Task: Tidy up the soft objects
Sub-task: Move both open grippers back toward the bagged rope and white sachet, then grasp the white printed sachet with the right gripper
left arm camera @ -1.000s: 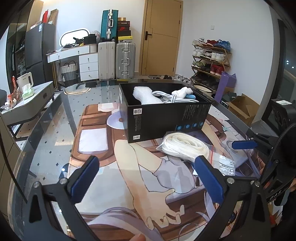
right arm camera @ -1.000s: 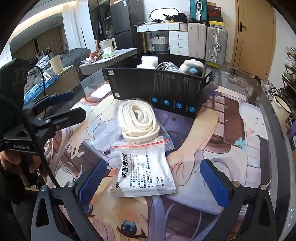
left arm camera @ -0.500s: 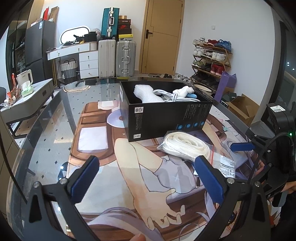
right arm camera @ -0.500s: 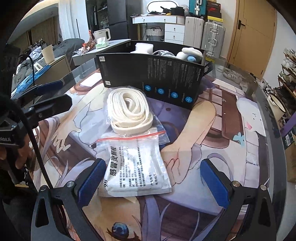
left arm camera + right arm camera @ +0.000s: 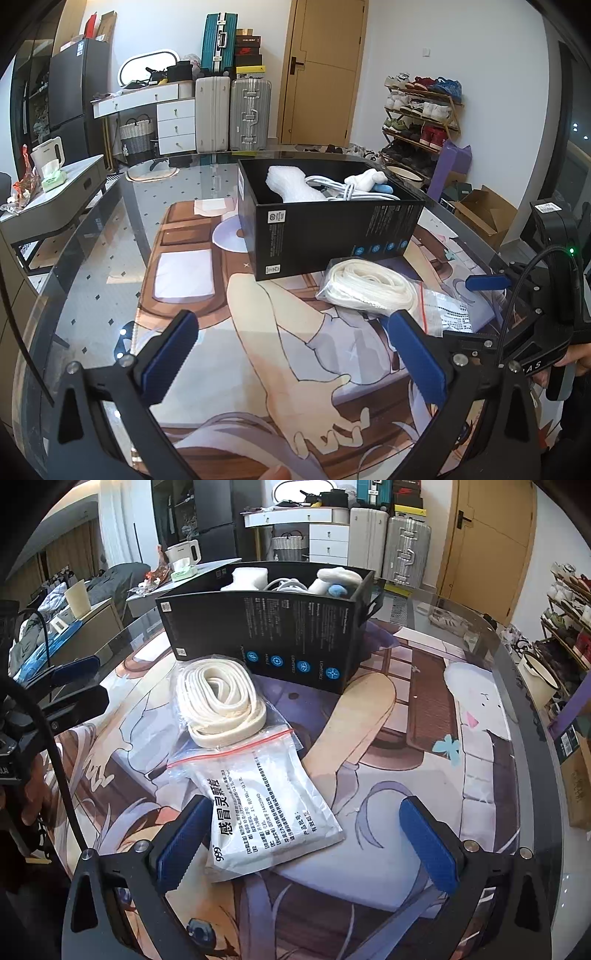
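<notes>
Lower centre of right-wrist view: right gripper (image 5: 306, 842) hanging wide apart, white medicine pouch (image 5: 266, 808) lying between its fingers | coiled white strap (image 5: 218, 701) sitting just above, touching black box (image 5: 273, 635) | left gripper (image 5: 295, 354) gaping, strap at right.

Left wrist view: low over table, box (image 5: 332, 229) mid-frame. Right wrist view: nearer, angled from the opposite side (shares box (image 5: 269, 635), strap coil (image 5: 218, 705)).
</notes>
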A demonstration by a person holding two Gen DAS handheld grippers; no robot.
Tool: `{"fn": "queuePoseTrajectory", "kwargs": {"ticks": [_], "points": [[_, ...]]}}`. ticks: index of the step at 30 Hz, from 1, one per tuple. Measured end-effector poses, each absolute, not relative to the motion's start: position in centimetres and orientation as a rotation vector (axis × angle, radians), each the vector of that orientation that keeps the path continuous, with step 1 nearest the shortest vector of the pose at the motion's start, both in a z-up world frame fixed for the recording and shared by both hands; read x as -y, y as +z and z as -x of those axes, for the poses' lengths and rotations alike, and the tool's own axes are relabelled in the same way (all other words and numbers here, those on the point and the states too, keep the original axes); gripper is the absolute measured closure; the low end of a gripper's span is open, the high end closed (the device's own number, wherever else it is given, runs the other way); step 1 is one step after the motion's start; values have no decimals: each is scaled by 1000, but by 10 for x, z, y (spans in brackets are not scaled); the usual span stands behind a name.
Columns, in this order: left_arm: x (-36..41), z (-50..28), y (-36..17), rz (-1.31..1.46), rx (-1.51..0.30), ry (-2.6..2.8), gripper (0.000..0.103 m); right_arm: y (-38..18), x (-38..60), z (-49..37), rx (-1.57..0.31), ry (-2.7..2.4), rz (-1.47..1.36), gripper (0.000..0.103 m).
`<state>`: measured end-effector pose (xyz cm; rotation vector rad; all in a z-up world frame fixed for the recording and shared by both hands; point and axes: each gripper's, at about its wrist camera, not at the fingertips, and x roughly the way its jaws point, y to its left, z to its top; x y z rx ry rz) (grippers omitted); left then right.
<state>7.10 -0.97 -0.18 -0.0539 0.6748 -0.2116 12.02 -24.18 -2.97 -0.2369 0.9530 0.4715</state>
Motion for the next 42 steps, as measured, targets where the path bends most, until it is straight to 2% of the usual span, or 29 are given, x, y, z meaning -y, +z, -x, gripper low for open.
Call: {"fn": "queuePoseTrajectory", "kwargs": {"ticks": [6, 8, 12, 16, 29, 31, 42], "points": [[10, -71, -2, 56, -674, -213, 0, -30, 240, -128, -957, 499, 253, 2], [10, -71, -2, 56, -675, -213, 0, -29, 241, -132, -952, 501, 250, 6], [10, -72, -3, 56, -675, -214, 0, -25, 244, -134, -936, 497, 243, 32], [10, -72, -3, 56, -675, -214, 0, -24, 249, -136, -925, 498, 237, 38], [11, -71, -3, 56, -675, -215, 0, -22, 259, -120, -964, 516, 272, 39], [11, -71, -3, 55, -675, -215, 0, -22, 261, -118, -958, 524, 269, 37], [11, -71, -3, 54, -675, -216, 0, -22, 250, -124, -931, 560, 309, 35]]}}
